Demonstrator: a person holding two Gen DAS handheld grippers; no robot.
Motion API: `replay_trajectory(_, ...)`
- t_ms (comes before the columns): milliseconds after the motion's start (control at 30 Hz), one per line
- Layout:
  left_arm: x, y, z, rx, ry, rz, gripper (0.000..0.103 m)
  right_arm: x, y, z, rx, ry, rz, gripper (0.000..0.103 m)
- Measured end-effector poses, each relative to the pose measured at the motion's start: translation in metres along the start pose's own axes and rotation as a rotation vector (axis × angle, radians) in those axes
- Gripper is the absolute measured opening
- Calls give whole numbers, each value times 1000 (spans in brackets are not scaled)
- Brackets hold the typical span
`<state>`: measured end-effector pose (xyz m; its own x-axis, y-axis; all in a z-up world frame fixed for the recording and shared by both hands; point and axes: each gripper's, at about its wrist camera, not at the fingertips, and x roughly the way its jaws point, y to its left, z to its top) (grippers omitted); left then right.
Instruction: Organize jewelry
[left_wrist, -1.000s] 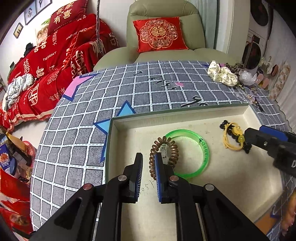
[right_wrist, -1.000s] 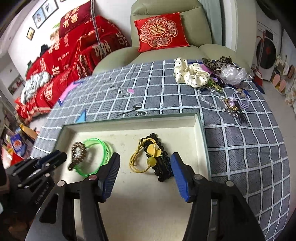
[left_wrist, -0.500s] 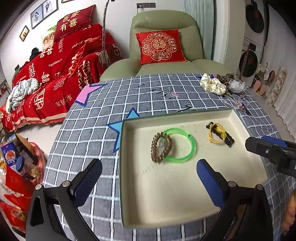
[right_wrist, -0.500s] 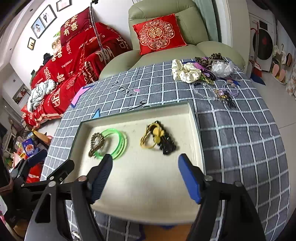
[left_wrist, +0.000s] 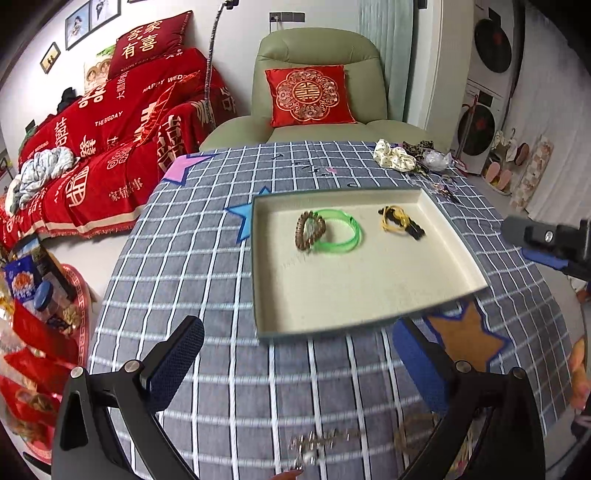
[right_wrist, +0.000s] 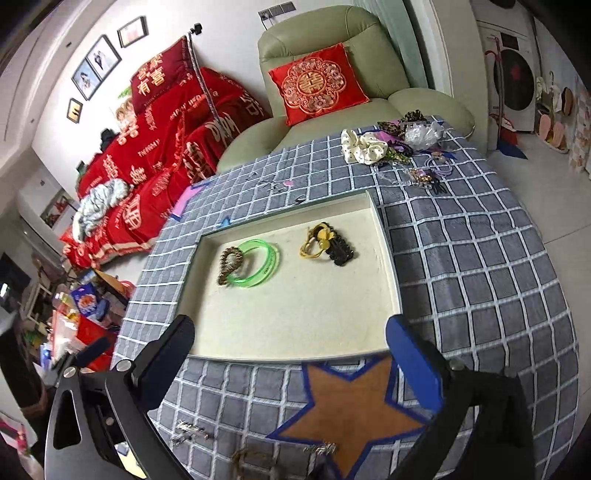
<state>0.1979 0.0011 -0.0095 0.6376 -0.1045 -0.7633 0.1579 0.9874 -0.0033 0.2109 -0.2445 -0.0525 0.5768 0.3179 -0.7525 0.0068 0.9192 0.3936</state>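
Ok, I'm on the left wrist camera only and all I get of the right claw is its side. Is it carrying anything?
Observer: No. The right claw is wide open; its jaws have just been opening and nothing is between them.
Operator: And the pile at the far corner, what's there besides the cream scrunchie?
Observer: Purple cords lie loose on the cloth, a little nearer than the cream scrunchie.
Operator: The near edge is just blur for me.
Observer: Small metal hair clips lie there on the cloth, outside the tray, left of the orange star.
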Motion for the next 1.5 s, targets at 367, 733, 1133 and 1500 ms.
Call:
replay_trajectory(367, -30, 5, -48, 4, -18, 47, 103, -31, 5, -36, 10, 19, 35, 103)
replay_trajectory(733, -34, 13, -97, 2, 38, 26, 103, -53, 0, -82, 2, 44, -19, 103)
replay_trajectory(1133, -22, 9, -134, -10, 84, 49, 103, -51, -7, -148, -41, 128, -104, 103)
replay_trajectory(1500, -12, 16, -138, -16, 87, 55, 103, -44, -6, -188, -78, 177, -164, 103)
